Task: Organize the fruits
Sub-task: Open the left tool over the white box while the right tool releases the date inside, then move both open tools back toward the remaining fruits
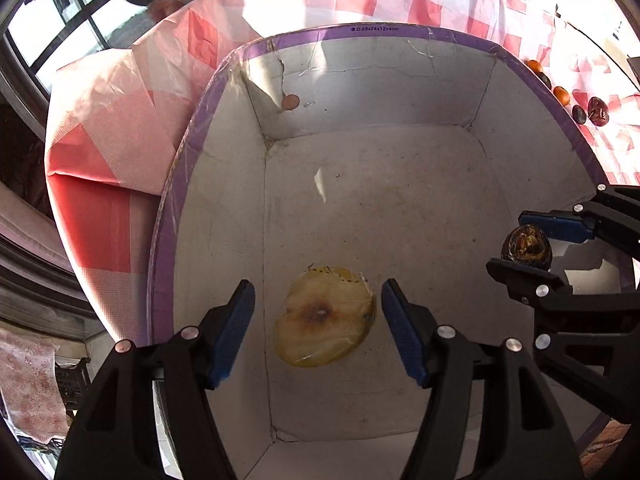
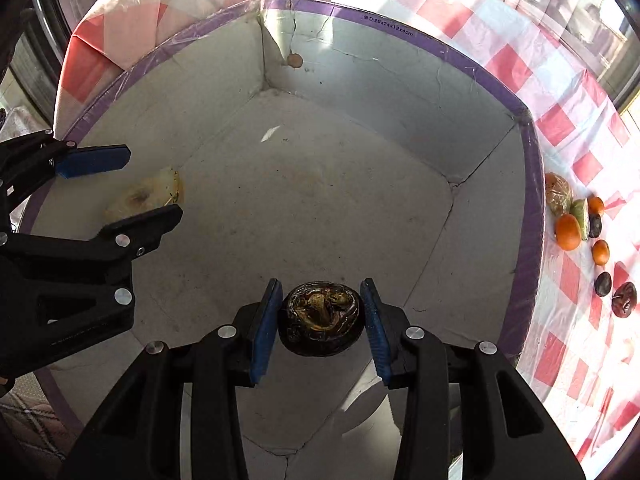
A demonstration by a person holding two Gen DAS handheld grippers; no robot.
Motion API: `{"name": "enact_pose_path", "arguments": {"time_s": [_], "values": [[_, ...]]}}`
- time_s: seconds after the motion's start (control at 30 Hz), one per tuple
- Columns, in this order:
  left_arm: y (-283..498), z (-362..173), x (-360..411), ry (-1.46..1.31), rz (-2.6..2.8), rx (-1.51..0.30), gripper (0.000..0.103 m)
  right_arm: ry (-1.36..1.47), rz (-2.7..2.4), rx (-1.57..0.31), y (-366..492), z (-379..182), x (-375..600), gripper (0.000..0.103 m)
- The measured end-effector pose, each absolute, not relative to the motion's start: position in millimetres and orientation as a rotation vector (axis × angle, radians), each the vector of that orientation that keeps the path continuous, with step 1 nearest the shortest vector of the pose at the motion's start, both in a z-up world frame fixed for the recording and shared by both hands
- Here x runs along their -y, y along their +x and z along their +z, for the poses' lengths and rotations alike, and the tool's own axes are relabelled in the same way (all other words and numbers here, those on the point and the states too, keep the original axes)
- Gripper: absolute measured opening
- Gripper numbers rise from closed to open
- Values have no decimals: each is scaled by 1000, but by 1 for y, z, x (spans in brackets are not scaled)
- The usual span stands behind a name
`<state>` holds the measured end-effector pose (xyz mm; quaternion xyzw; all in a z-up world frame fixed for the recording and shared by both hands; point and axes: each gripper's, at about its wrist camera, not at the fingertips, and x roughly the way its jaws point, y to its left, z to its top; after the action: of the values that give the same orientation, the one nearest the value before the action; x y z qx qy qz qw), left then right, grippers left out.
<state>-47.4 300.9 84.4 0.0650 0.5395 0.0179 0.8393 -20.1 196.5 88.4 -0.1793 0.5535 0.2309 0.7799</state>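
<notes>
The left tool [image 1: 318, 326] points steeply down, its blue pads [image 1: 234, 332] standing apart and gripping nothing. At its three o'clock the right tool [image 2: 320, 322], also tipped steeply down, has its pads [image 2: 266, 328] pressed against both sides of a dark fruit half [image 2: 321, 325].

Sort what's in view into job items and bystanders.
Job: box; yellow fruit slice on its floor between the open left tool; dark fruit half clamped in the right tool; fruits outside.
Bystanders: checked tablecloth; window.
</notes>
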Motion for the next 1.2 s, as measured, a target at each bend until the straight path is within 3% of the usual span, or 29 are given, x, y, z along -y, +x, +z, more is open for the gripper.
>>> {"name": "enact_pose_path", "arguments": {"time_s": [0.13, 0.53, 0.6, 0.7, 0.77, 0.93, 1.03, 1.2], "values": [[-47, 84, -298, 148, 24, -1145, 75, -381, 518, -1206, -19, 87, -194, 47], [-56, 97, -308, 59, -10, -1071, 81, -343, 522, -1204, -13, 91, -192, 49], [-60, 106, -310, 9, -39, -1023, 90, -328, 540, -1200, -16, 93, -193, 55], [-63, 121, -315, -46, -45, -954, 92, -307, 573, -1142, -24, 105, -194, 63], [-67, 134, -321, -88, -21, -897, 92, -255, 595, -1087, -31, 118, -189, 78], [-78, 176, -320, -110, 41, -701, 101, -61, 518, -887, -40, 164, -140, 83], [-84, 189, -298, -67, 33, -630, 101, 89, 362, -776, -45, 177, -90, 86], [-81, 189, -220, 118, -75, -636, 101, 211, 157, -895, -55, 149, -12, 86]]}}
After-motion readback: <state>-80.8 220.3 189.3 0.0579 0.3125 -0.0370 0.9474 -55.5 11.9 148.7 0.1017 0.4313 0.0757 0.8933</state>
